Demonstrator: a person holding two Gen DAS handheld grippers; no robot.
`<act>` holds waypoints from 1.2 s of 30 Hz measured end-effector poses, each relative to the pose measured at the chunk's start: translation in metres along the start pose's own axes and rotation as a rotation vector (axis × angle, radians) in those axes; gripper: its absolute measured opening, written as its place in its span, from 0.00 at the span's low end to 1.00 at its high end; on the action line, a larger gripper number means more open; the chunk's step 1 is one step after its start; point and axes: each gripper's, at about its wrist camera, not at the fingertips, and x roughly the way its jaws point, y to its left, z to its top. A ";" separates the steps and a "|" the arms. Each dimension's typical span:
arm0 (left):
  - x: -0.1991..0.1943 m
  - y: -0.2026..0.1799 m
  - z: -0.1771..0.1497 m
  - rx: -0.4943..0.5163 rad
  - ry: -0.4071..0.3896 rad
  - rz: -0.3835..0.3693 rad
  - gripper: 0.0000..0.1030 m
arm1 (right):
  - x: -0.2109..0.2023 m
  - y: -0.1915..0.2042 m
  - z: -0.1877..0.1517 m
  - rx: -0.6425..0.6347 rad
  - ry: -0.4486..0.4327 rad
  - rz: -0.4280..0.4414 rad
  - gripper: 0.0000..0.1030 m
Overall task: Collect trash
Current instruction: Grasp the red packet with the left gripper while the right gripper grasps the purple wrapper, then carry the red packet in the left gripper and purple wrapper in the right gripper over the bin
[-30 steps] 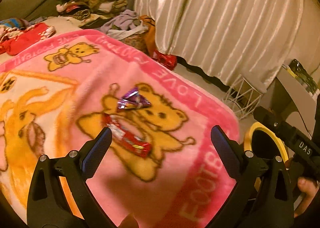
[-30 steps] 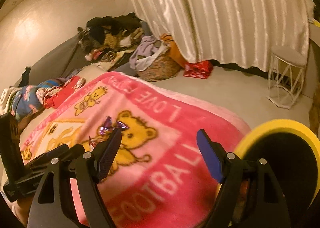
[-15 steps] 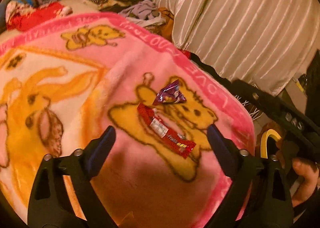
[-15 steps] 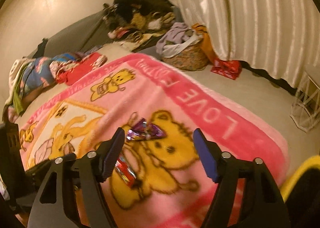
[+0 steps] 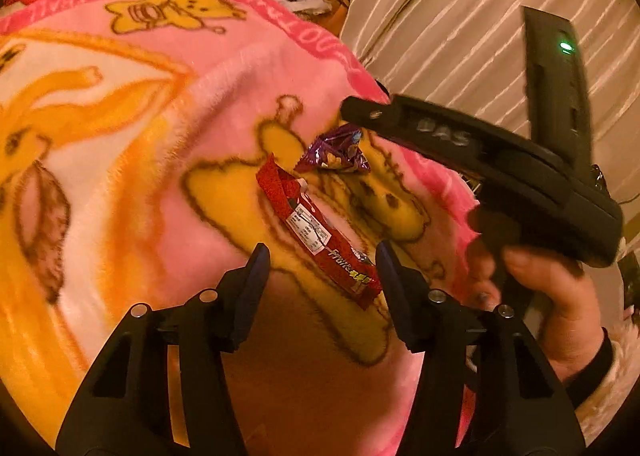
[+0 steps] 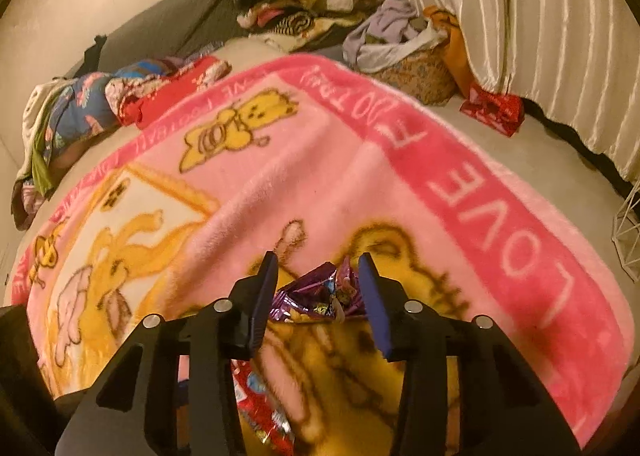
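Red wrapper (image 5: 316, 234) between open left tool (image 5: 323, 268) fingers; purple wrapper (image 6: 320, 294) inside right tool (image 6: 318, 288).

Red wrapper (image 5: 316, 232), purple wrapper (image 6: 320, 294), pink bear-print blanket (image 6: 360, 175)

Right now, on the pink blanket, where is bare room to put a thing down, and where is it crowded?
Free: the pale middle of the blanket, between the small yellow bear and the purple wrapper, and the LOVE border. Crowded: around the purple wrapper, with the right tool about it, and the red wrapper by the left tool.
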 end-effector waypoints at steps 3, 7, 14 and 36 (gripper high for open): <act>0.007 0.000 0.001 -0.010 0.012 0.005 0.45 | 0.003 0.001 -0.004 -0.021 -0.004 0.023 0.07; 0.018 0.000 0.002 -0.037 0.027 0.013 0.32 | -0.021 -0.008 -0.015 0.001 -0.056 0.034 0.05; 0.025 -0.012 -0.002 -0.021 0.032 0.025 0.13 | -0.080 -0.040 -0.043 0.092 -0.168 -0.008 0.05; -0.012 -0.135 -0.022 0.240 -0.048 -0.131 0.09 | -0.225 -0.123 -0.147 0.357 -0.367 -0.202 0.05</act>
